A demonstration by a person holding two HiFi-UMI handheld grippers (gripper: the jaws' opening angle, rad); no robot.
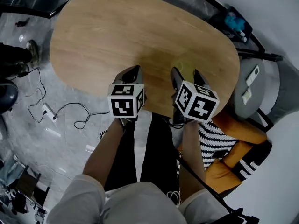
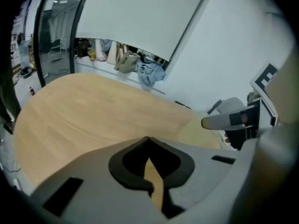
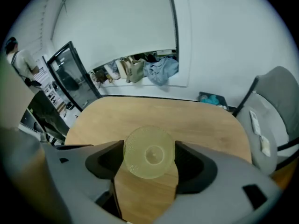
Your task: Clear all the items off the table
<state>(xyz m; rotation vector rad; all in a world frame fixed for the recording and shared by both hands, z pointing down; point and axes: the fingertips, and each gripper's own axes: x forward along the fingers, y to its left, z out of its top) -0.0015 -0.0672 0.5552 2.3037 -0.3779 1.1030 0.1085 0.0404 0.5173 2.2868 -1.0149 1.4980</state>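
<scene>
Glass (image 3: pixel 148 158) pinched in your right hand-held gripper (image 3: pixel 145 148) over near edge of counter (image 3: pixel 196 118), likely last item to carry off; your left hand-held gripper (image 2: pixel 148 142) pressed together, empty.

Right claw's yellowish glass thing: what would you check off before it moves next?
1. Right claw shut on the pale yellow, round, dimpled glass piece: ok.
2. Grip centred on the piece: ok.
3. Left claw shut with nothing in it: ok.
4. Other items on the oval wooden table: none shows, ok.
5. Piece lifted off the tabletop: cannot tell.
6. Drop-off spot for it: cannot tell, none in view.
</scene>
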